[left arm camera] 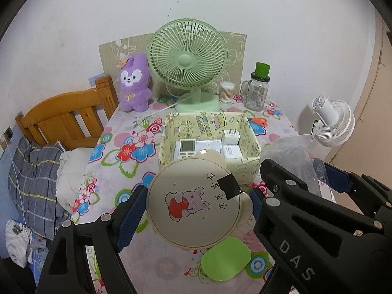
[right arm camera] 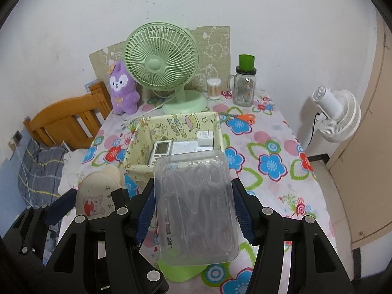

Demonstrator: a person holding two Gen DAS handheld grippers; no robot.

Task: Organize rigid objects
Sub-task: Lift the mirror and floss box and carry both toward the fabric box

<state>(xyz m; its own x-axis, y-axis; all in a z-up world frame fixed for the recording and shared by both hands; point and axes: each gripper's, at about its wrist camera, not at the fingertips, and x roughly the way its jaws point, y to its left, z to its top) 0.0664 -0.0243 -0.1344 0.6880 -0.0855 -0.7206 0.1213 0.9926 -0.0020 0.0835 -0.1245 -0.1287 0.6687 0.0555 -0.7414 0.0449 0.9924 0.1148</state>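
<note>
My left gripper (left arm camera: pixel 196 208) is shut on a round cream case with bear ears and a bunny holding a red apple printed on it (left arm camera: pixel 193 203); it hangs above the table, just in front of the yellow fabric bin (left arm camera: pixel 245 166). My right gripper (right arm camera: pixel 193 210) is shut on a clear plastic box of floss picks (right arm camera: pixel 196 205), held above the table near the bin's (right arm camera: pixel 137 169) front edge. The cream case (right arm camera: pixel 95 196) shows at the left of the right wrist view. Inside the bin lie a white remote with a screen (left arm camera: pixel 186 148), white chargers (left arm camera: pixel 230 137) and flat white boxes.
A green flat lid (left arm camera: pixel 226 257) lies on the flowered tablecloth (right arm camera: pixel 269 164) under the grippers. At the back stand a green fan (left arm camera: pixel 188 61), purple plush (left arm camera: pixel 134 83), cotton-swab tub (left arm camera: pixel 226 91) and glass jar (left arm camera: pixel 257 93). Orange scissors (right arm camera: pixel 241 117) lie right of the bin. A wooden chair (left arm camera: pixel 63 120) is left.
</note>
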